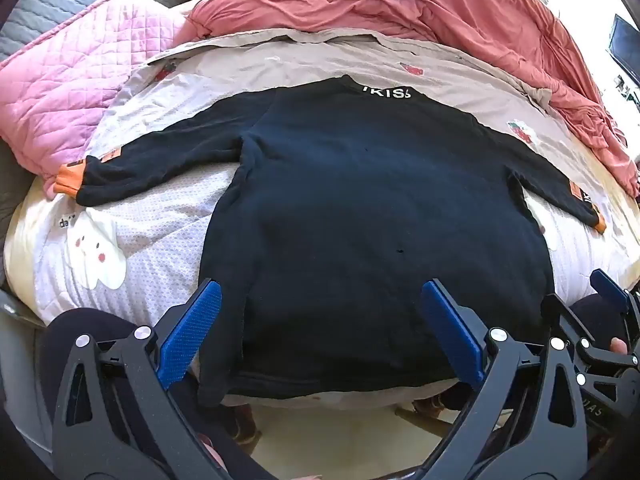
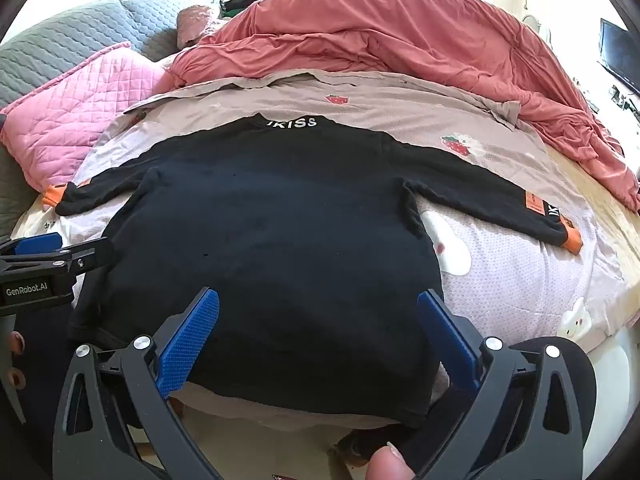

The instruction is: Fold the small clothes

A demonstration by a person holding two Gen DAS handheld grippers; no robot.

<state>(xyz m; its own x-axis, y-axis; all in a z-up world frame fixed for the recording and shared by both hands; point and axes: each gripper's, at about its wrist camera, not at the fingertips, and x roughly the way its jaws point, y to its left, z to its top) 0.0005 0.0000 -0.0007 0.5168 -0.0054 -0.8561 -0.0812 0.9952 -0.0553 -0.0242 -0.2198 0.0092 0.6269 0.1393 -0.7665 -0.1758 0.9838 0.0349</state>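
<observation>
A black long-sleeved top (image 1: 360, 208) with orange cuffs and white "IKISS" on the collar lies spread flat, back up, on the bed, sleeves out to both sides; it also shows in the right wrist view (image 2: 272, 232). Its hem hangs over the near bed edge. My left gripper (image 1: 320, 292) is open and empty, hovering over the hem's left part. My right gripper (image 2: 318, 300) is open and empty over the hem's right part. The right gripper's fingers (image 1: 608, 288) show at the left view's right edge, the left gripper's fingers (image 2: 40, 242) at the right view's left edge.
A pink quilted blanket (image 1: 80, 92) lies at the left, a salmon duvet (image 1: 400, 4) is bunched at the back and right. The bed sheet (image 2: 520, 280) has cartoon prints. The floor (image 1: 340, 436) and the person's feet are below the bed edge.
</observation>
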